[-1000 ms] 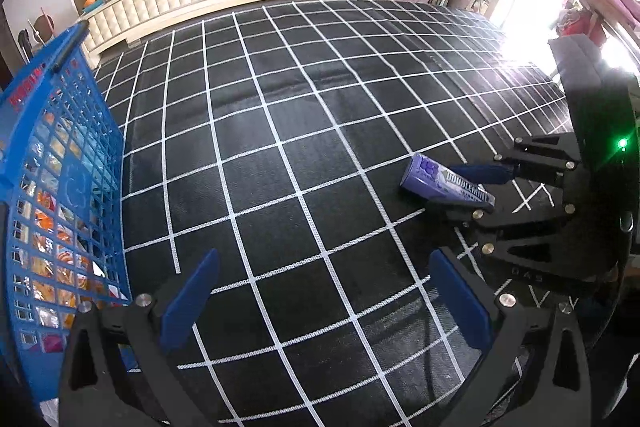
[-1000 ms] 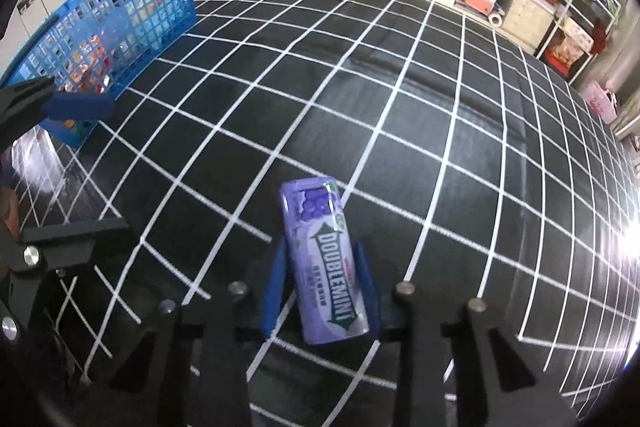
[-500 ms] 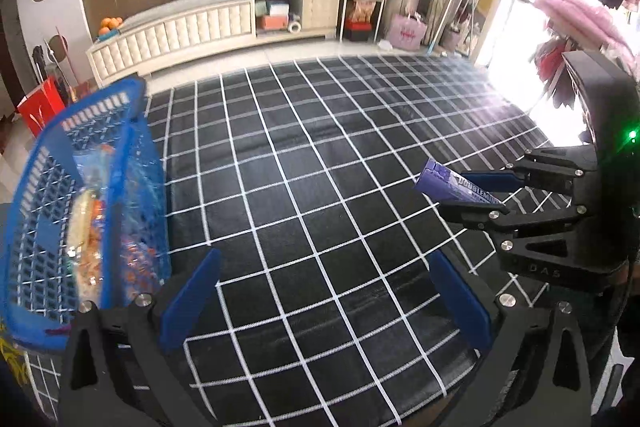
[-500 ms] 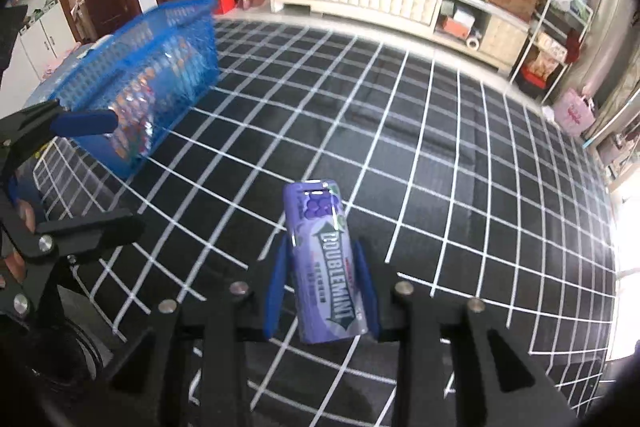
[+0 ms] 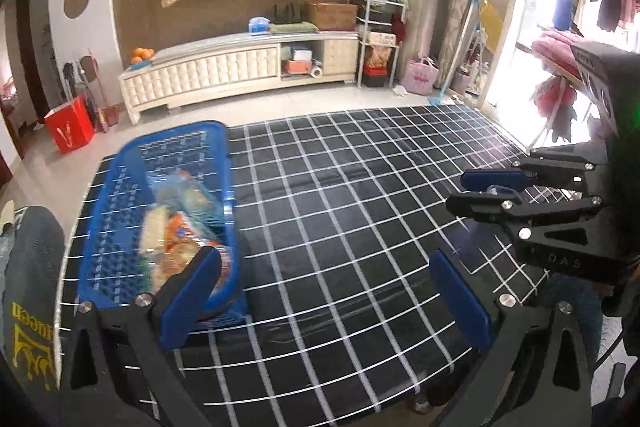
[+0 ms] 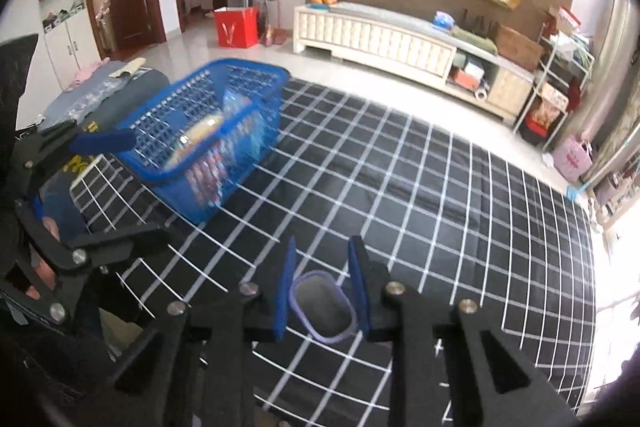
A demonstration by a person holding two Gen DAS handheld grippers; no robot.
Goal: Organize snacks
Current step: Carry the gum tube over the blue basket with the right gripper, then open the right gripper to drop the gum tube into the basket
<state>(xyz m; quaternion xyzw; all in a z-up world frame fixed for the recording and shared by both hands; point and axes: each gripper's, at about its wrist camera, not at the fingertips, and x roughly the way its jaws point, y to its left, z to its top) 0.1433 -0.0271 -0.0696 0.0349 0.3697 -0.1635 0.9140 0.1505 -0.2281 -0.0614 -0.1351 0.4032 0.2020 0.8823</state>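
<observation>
My right claw [image 6: 320, 287] grips the gum pack [image 6: 323, 307]; left claw [image 5: 320, 291] open. Carry it over blue basket [image 6: 160, 183], release low.

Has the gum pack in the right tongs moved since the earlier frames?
Yes. The gum pack was lifted off the checked mat and tipped end-on; a second ago it lay flat on the mat. It remains clamped in the right tongs.

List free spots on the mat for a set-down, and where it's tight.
Free: the grid mat from the blue basket across to the right gripper, and its far strip toward the white cabinet. Crowded: inside the basket, packed with snack packets.
</observation>
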